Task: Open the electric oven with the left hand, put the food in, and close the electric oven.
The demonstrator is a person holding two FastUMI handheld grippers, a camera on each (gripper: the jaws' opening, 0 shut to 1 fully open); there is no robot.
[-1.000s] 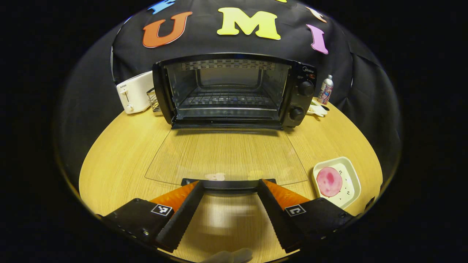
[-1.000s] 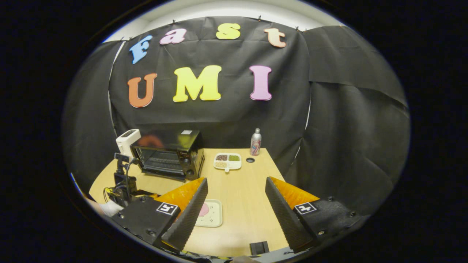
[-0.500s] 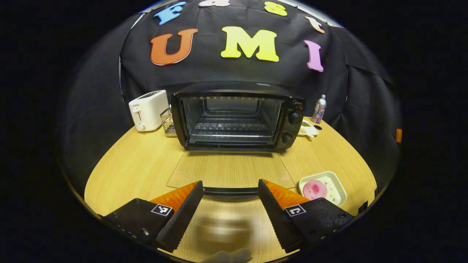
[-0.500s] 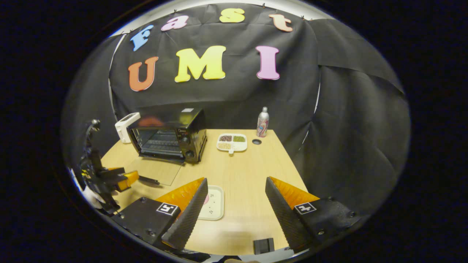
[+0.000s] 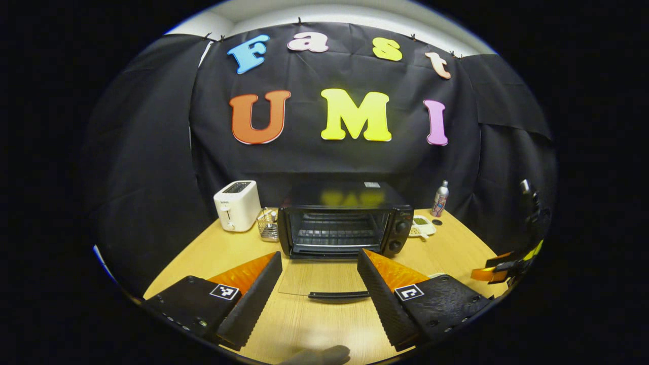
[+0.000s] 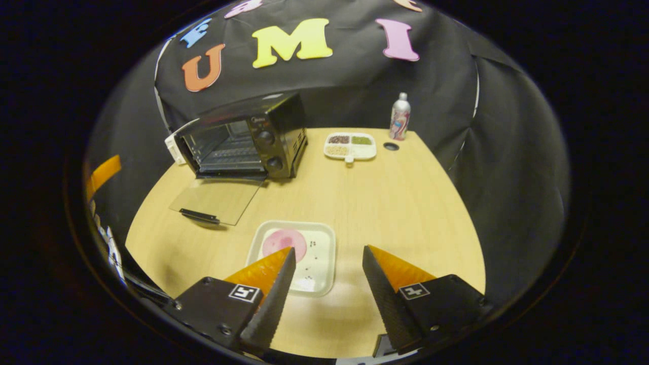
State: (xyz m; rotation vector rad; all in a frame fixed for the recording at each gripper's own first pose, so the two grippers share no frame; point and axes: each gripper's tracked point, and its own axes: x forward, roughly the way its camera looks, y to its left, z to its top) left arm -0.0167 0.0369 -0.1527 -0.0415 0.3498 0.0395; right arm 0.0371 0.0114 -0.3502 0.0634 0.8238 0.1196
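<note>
Oven [image 5: 338, 223]: we log its glass door [image 6: 218, 200] flat on the table [image 6: 395, 203], cavity clear for loading. Food [image 6: 284, 242]: 1 pink slice on a tray [image 6: 324, 263], in front of the oven. Left gripper [image 5: 319, 296]: spread, empty, now well back from the door handle [image 5: 338, 294] it sat against 1 second ago. Right gripper [image 6: 327, 284]: spread, now lowered over the tray.

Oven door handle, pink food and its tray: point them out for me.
Oven door handle [image 6: 201, 216]: right gripper view, middle of the black bar.
Pink food [image 6: 284, 242]: right gripper view, disc's centre.
Tray [image 6: 324, 263]: right gripper view, bare right floor.
</note>
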